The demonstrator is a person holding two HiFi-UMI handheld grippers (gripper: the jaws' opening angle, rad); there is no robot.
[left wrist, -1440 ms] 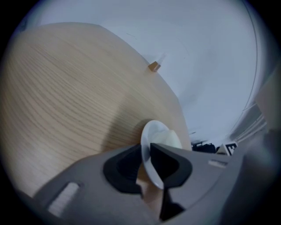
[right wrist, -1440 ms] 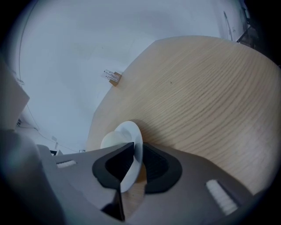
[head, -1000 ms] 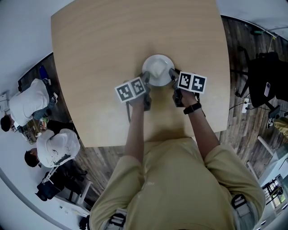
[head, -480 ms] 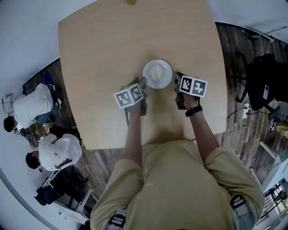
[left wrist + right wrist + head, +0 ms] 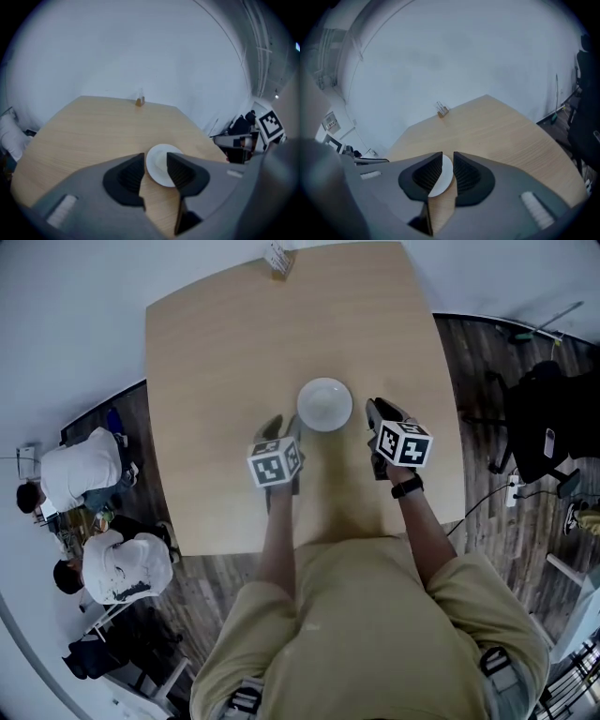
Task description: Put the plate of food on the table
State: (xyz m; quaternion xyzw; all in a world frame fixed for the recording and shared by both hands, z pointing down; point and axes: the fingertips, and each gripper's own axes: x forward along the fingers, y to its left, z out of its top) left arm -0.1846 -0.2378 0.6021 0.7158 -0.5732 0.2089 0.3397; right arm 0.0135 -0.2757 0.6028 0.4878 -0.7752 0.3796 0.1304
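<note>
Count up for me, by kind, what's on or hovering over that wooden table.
White plate: 1
Small stand at the far edge: 1
Tongs: 2, the left tongs and the right tongs, both open and empty
Total: 4

Bare worktop [image 5: 216, 362] on every side of white plate [image 5: 324, 404], sole obstacle near centre. Open passage left, right and beyond it, up to far edge. Small holder [image 5: 277, 259] upright at far edge, well apart from plate, only other block on the surface. Off right edge: dark chair [image 5: 548, 418] near the corner, cable [image 5: 487, 493] on wood floor [image 5: 469, 343]. Off left edge: two people [image 5: 94, 512] close by, tight there. Near edge blocked by wearer's torso [image 5: 375, 615].
</note>
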